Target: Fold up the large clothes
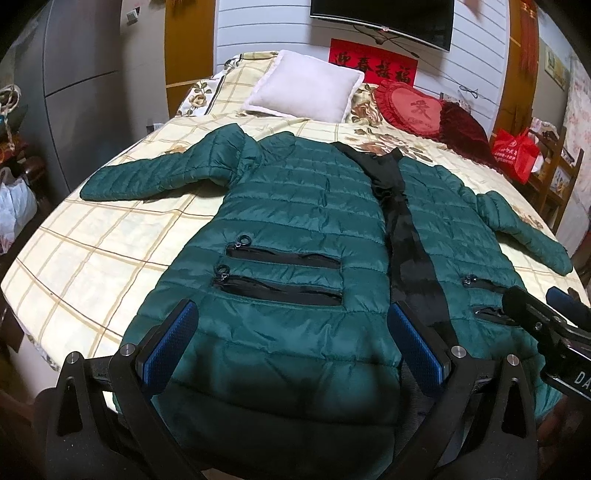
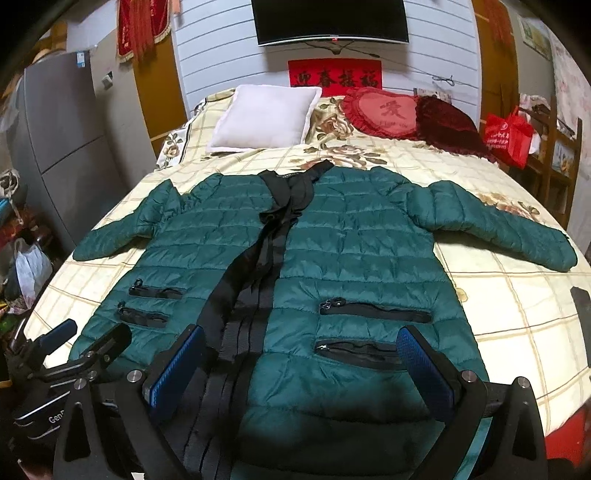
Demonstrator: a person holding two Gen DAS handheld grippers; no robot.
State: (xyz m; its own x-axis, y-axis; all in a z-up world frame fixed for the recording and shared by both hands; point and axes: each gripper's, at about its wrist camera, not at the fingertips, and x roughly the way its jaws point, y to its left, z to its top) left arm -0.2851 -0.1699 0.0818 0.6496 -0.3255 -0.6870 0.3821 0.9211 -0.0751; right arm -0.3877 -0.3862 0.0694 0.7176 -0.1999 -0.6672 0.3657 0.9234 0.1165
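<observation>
I'm standing in a home bedroom. A bed [image 2: 517, 332] with a checked floral cover is filling the view, with a white pillow [image 2: 266, 118], a red heart cushion [image 2: 384, 112] and a dark red cushion [image 2: 448, 123] lying at its head. A TV [image 2: 330, 20] is hanging on the panelled wall above a red banner [image 2: 334, 77] with Chinese characters. A grey wardrobe [image 2: 62, 140] is standing left, a red bag [image 2: 508, 134] sitting right.

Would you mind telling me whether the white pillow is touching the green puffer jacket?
Apart. The right wrist view shows a strip of bare bedspread between the white pillow and the green puffer jacket; the left wrist view shows the same gap.
</observation>
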